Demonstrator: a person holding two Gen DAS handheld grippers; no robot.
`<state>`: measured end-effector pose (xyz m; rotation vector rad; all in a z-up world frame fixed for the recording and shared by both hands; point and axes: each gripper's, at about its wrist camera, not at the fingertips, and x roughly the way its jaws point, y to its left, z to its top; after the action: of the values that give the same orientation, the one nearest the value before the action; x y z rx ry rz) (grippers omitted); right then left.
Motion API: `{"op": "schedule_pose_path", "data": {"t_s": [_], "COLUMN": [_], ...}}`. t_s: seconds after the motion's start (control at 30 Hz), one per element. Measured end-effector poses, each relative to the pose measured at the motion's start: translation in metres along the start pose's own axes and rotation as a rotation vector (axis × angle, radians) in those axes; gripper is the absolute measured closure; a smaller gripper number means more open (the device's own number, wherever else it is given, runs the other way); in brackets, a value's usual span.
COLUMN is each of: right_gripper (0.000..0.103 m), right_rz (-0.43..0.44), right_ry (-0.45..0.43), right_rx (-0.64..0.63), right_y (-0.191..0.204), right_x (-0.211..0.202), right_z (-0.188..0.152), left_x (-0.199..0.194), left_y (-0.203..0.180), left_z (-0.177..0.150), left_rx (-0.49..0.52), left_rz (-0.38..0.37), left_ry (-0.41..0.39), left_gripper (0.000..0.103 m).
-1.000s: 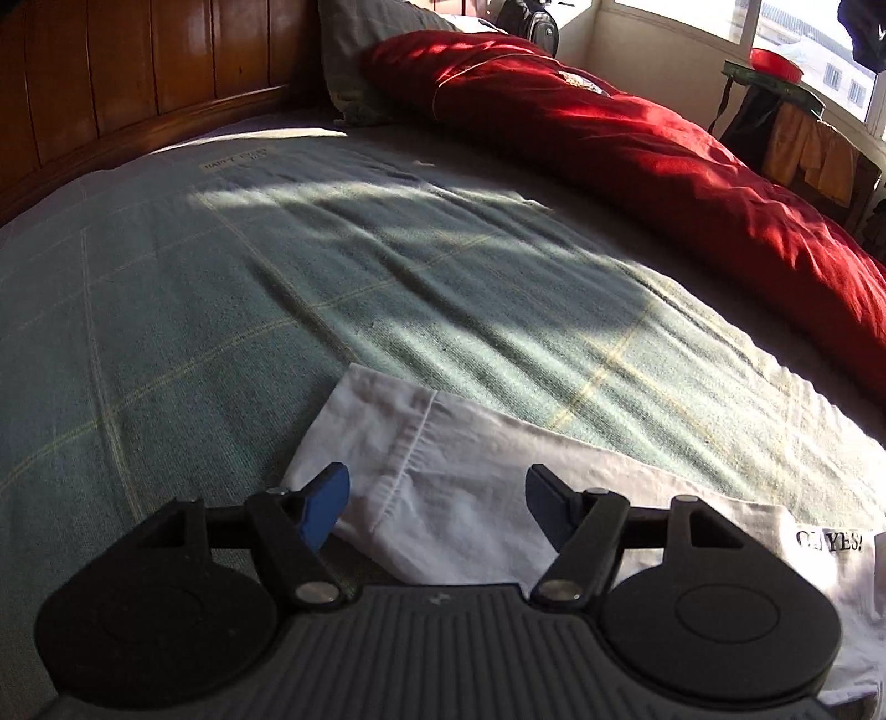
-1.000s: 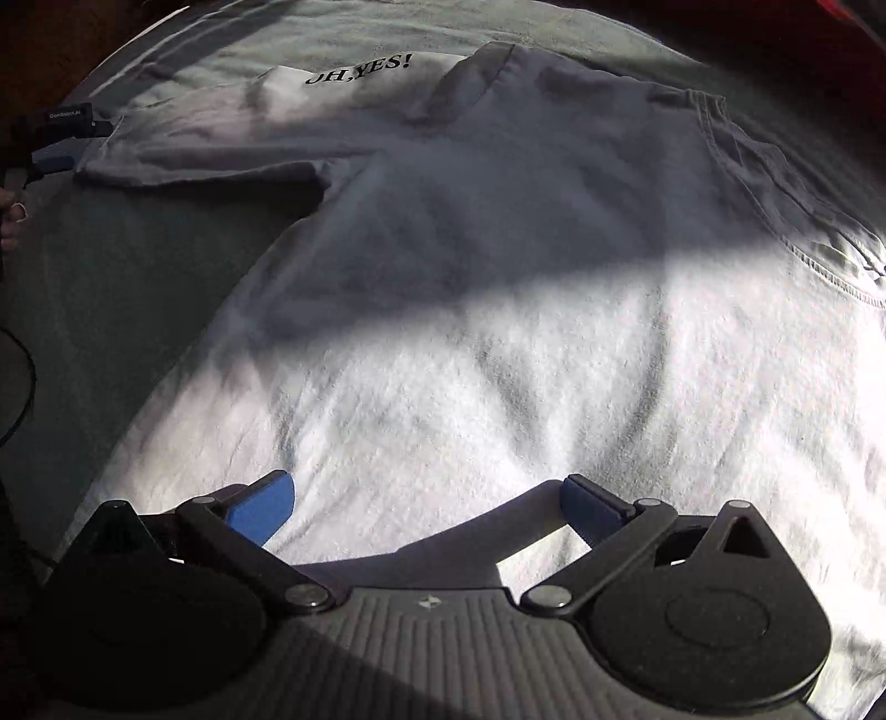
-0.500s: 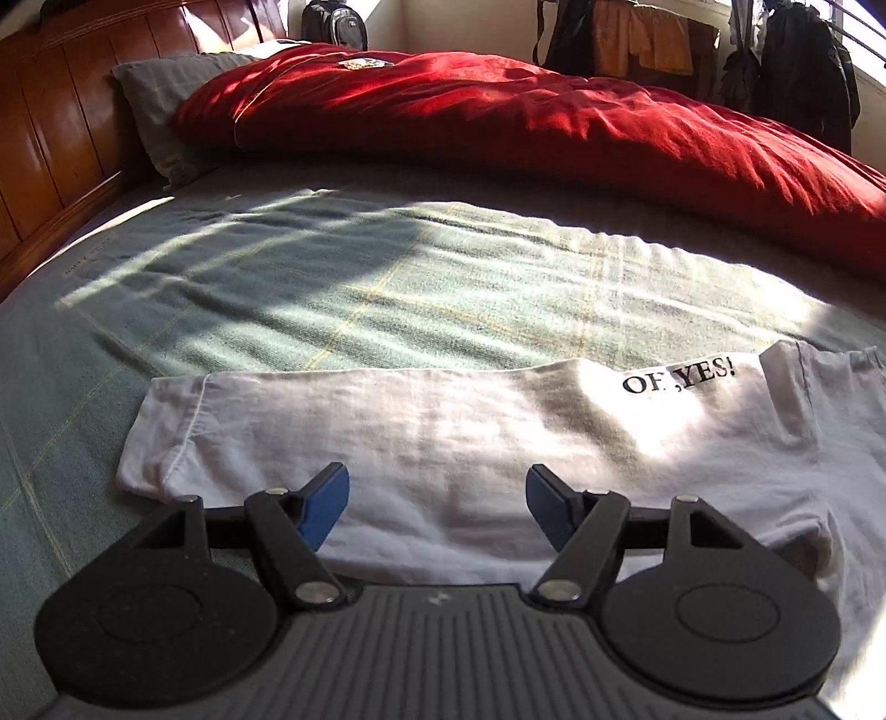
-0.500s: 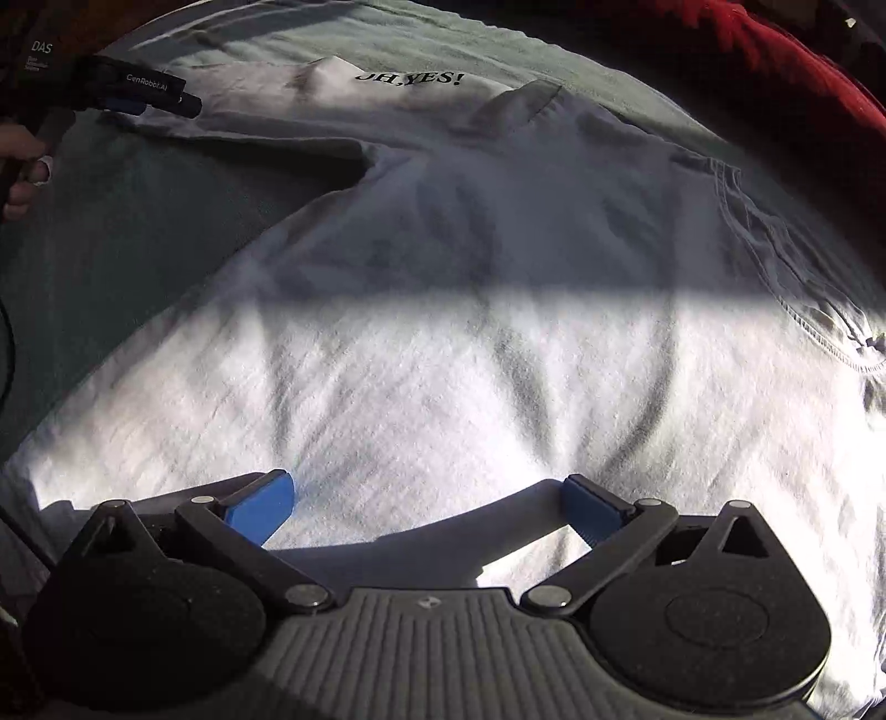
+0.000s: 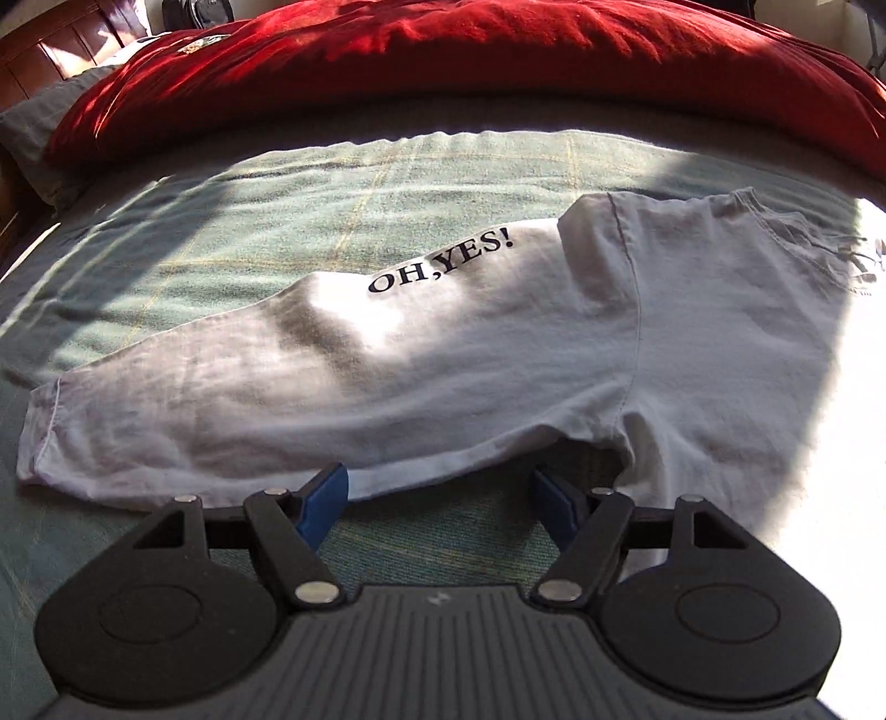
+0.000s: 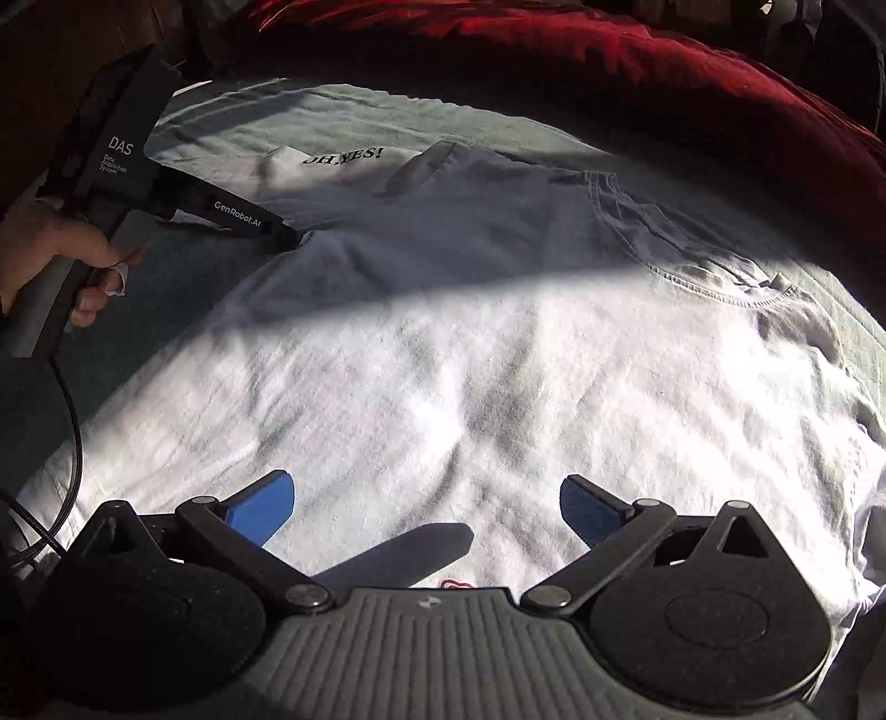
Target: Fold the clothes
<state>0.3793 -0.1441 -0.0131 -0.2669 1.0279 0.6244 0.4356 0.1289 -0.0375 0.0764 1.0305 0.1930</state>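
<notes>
The left claw (image 5: 437, 501) is low over the bed (image 5: 232, 221), its blue fingers (image 5: 324, 498) spread wide with nothing between them, pointing at the lower edge of the sleeve (image 5: 277, 387) near the armpit. The right claw (image 6: 425, 507) sits low above the body of the white T-shirt (image 6: 470, 376), also wide open and empty, its fingers casting a shadow on the sunlit cloth.

The T-shirt lies flat on the green checked blanket, one sleeve stretched out to the side, with "OH,YES!" (image 5: 440, 263) printed in black on it.

Only the right wrist view shows the person's hand (image 6: 52, 255) wrapped around the grey handle of the left claw, a black cable (image 6: 66, 432) hanging from it, and the tool's tip close to the seam where the sleeve meets the body. It also shows the collar (image 6: 692, 260) and the broad, wrinkled chest of the shirt.

Only the left wrist view shows the sleeve's hemmed cuff (image 5: 41, 426), the full length of the red quilt (image 5: 443, 50) bunched along the far side of the bed, a grey pillow (image 5: 27, 127) and the wooden headboard (image 5: 39, 61) at the left.
</notes>
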Motion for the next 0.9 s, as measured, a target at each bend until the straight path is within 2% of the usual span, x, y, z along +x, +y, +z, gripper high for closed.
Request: {"op": "schedule_pose_path", "data": {"t_s": [0.13,0.33,0.57,0.83,0.9], "right_gripper": [0.0,0.0,0.0,0.0,0.0], "right_rz": [-0.024,-0.053,-0.082,-0.134,-0.156], "right_ry": [-0.005,-0.028,-0.07,-0.085,-0.097], "right_rx": [0.051,0.199,0.333,0.458,0.501], "right_y": [-0.021,-0.053,-0.098,-0.15,-0.16], "right_x": [-0.015,-0.031,-0.058,-0.087,-0.097], "right_z": [-0.023,-0.051,-0.088,-0.146,-0.161], "left_x": [-0.035,-0.049,-0.061,-0.075,-0.081], "left_y": [-0.028,-0.103,-0.191,-0.274,-0.296], "left_z": [0.009,0.022,0.017,0.033,0.041], "left_rx": [0.031,0.096,0.204,0.298,0.307], "left_rz": [-0.099,-0.245,-0.38,-0.481,-0.557], "left_ry": [-0.077,-0.087,-0.06,-0.043,-0.036], "left_gripper": [0.03,0.03,0.03,0.03,0.031]}}
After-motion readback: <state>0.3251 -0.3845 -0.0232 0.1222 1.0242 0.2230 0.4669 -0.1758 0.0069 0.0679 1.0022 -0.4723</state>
